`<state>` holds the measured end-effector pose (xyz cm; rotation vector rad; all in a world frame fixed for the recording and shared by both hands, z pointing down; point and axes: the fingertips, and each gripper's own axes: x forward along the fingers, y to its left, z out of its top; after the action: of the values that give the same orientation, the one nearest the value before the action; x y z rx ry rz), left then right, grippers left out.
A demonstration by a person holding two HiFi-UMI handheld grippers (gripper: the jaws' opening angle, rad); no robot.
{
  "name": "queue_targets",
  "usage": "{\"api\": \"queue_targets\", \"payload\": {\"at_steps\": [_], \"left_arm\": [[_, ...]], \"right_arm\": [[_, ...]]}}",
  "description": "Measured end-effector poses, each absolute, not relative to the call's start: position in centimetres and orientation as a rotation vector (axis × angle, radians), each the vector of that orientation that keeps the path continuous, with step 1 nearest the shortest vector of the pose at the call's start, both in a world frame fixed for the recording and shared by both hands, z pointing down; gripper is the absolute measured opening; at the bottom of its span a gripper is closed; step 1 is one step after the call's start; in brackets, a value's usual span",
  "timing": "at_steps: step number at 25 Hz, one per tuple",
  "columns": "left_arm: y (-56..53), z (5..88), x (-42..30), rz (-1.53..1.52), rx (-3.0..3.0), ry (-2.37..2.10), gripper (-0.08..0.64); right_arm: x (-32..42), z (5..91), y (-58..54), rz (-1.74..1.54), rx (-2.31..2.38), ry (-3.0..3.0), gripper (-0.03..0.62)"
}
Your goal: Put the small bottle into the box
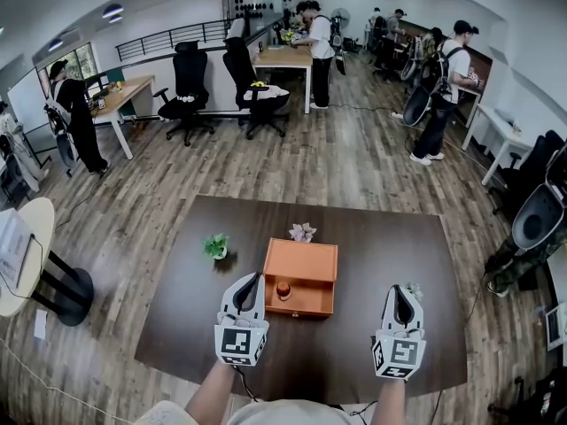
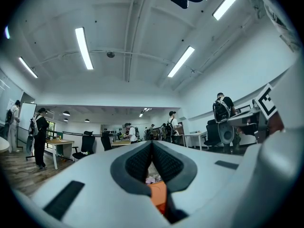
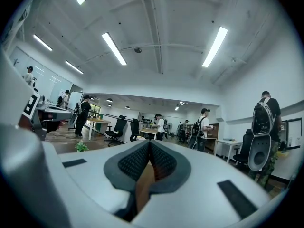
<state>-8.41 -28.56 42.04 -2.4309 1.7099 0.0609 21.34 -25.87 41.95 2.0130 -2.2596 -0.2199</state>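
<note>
We see the small bottle (image 1: 283,289) standing inside the open front part of the orange box (image 1: 306,259) on the dark table (image 1: 372,237); it is too small to make out beyond a reddish top. Our left gripper (image 1: 252,279) sits just left of the box, jaws together and empty; its own view catches only a sliver of orange. Our right gripper (image 1: 401,290), well apart to the right, is likewise closed on nothing.

Your left gripper (image 1: 252,279) and right gripper (image 1: 400,290): smooth matt white plastic shells. Pads (image 2: 140,164): dark, rough, dimpled, rubbery look. Table (image 1: 372,246) before you: dark brown, matt, smooth. Box (image 1: 301,259): orange, matt. Floor (image 1: 354,158): wood-grain planks, slight sheen.
</note>
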Motion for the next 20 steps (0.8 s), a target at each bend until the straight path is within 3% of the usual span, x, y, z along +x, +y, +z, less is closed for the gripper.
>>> {"api": "queue_targets", "payload": {"at_steps": [20], "left_arm": [[-28.20, 42.50, -8.55, 0.046, -2.435, 1.716, 0.003]], "right_arm": [[21.15, 42.30, -25.67, -0.130, 2.020, -2.315, 0.000]]}}
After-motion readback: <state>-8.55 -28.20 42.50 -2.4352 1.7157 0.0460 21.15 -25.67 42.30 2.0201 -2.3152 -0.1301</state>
